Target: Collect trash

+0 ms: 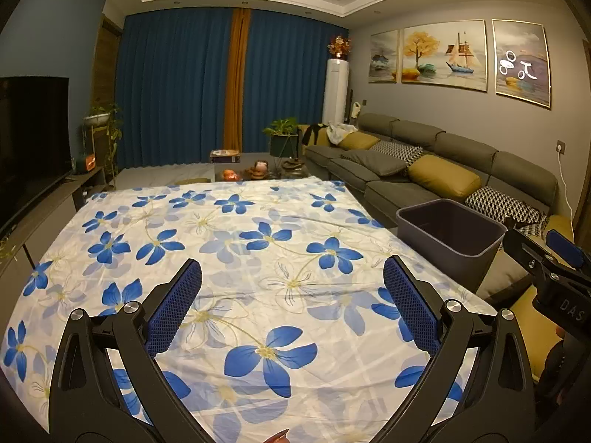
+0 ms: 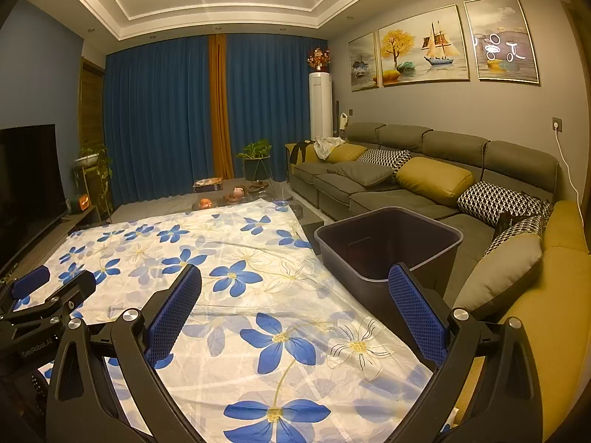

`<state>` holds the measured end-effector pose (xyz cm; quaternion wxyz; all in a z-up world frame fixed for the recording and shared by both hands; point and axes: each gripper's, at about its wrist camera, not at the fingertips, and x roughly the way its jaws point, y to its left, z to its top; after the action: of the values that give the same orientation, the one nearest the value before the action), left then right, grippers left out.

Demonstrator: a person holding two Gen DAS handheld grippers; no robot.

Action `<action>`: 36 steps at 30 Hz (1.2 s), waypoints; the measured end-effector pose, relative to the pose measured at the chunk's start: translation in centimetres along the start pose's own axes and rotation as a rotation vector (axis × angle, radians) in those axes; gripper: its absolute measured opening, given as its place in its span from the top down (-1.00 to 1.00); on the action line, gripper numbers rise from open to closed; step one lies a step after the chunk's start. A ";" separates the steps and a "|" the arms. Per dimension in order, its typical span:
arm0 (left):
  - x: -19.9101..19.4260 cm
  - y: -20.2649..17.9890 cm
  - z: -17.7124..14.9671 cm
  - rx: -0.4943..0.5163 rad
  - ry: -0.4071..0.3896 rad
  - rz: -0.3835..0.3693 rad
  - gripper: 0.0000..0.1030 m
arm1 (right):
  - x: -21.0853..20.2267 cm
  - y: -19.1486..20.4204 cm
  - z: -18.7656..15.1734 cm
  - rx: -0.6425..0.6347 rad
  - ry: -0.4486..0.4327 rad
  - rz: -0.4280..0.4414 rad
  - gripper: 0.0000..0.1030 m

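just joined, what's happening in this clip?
A person holds two grippers over a table covered with a floral cloth. The left gripper and the right gripper are both open and hold nothing. A dark bin stands at the table's right edge, beside the sofa. No trash shows on the cloth in either view, and what the bin holds cannot be made out.

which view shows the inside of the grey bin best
The right wrist view: the grey bin sits near and central, its dark interior walls visible, though the bottom stays shadowed. The left wrist view shows the bin smaller, near the right edge, mostly rim and outer wall.
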<state>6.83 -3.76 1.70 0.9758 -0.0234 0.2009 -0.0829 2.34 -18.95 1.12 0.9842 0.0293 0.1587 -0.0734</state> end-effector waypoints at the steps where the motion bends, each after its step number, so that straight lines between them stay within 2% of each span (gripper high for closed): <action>1: 0.0 0.0 0.0 0.001 0.000 0.000 -0.88 | 0.0 0.0 0.0 0.000 0.000 0.000 -0.89; 36: -0.1 -0.4 -0.2 0.001 0.008 -0.016 -0.88 | -0.2 0.0 0.1 -0.001 -0.003 -0.003 -0.89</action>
<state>6.58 -4.17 1.63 0.9744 -0.0240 0.2044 -0.0908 2.22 -18.97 1.28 0.9843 0.0284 0.1574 -0.0747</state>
